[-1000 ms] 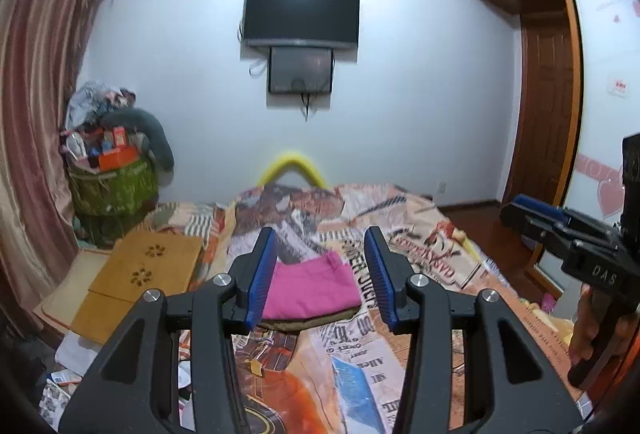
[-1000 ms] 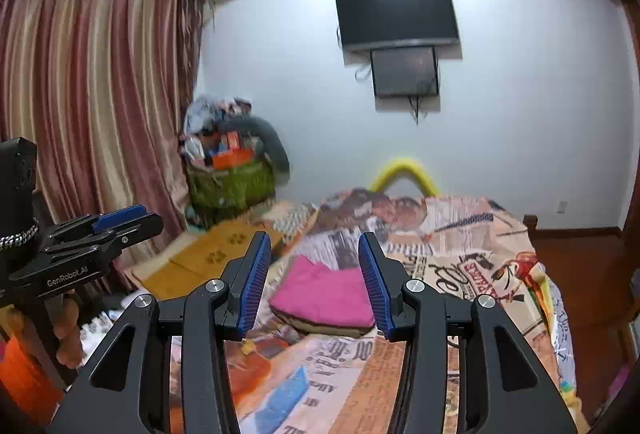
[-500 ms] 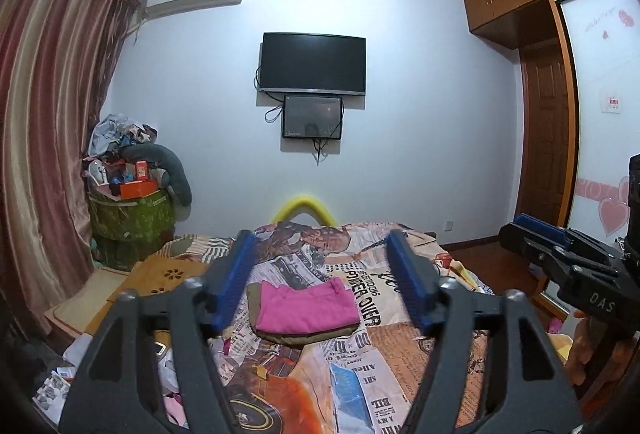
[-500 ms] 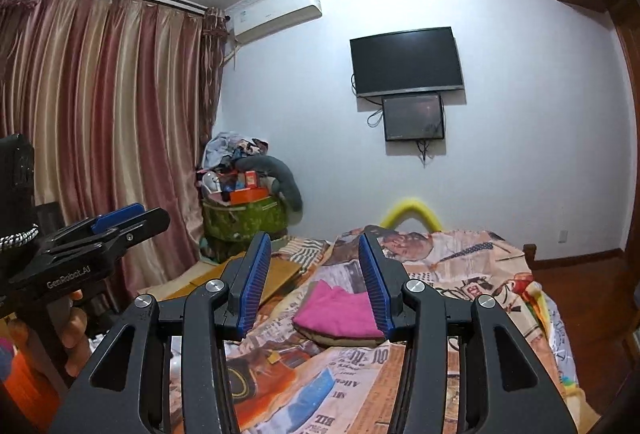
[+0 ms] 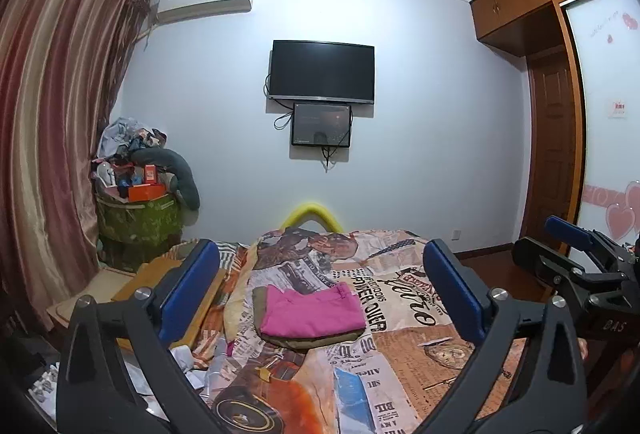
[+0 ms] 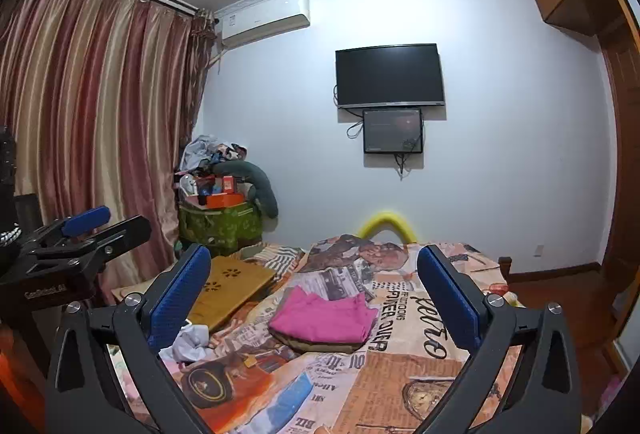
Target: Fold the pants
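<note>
Left gripper (image 5: pixel 322 286) opening wide, empty; folded pink pants (image 5: pixel 314 314) lie beyond on the bed (image 5: pixel 400 374) atop an olive garment (mostly hidden). Right gripper (image 6: pixel 316 288) likewise opening, empty; pants (image 6: pixel 324 318) well ahead, lower edge obscured.

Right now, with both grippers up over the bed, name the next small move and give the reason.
Probably bring both grippers back and rest them. The pink pants already lie folded in a neat stack on an olive garment on the bed. The left gripper and right gripper are opening wide with nothing between the pads, well short of the stack.
</note>
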